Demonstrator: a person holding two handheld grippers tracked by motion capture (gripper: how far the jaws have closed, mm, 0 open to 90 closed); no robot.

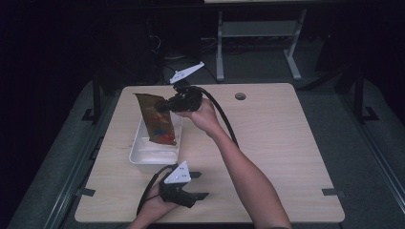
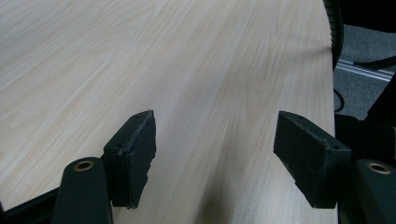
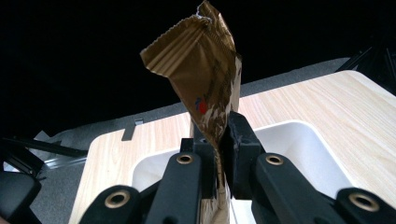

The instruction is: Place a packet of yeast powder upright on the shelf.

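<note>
Left gripper (image 1: 203, 195): jaws wide, empty, on bench (image 1: 277, 143) before tray (image 1: 138, 155). Right gripper (image 1: 162, 107): clamped on brown packet (image 1: 155, 119) above tray. Risk: thin pinch, packet may slip.

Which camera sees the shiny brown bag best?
The high view: it shows the whole bag, pinched by the right gripper above the white tub. The right gripper view is closer, but the bag is seen edge-on and partly hidden between the jaws. The left gripper view looks across bare table.
</note>
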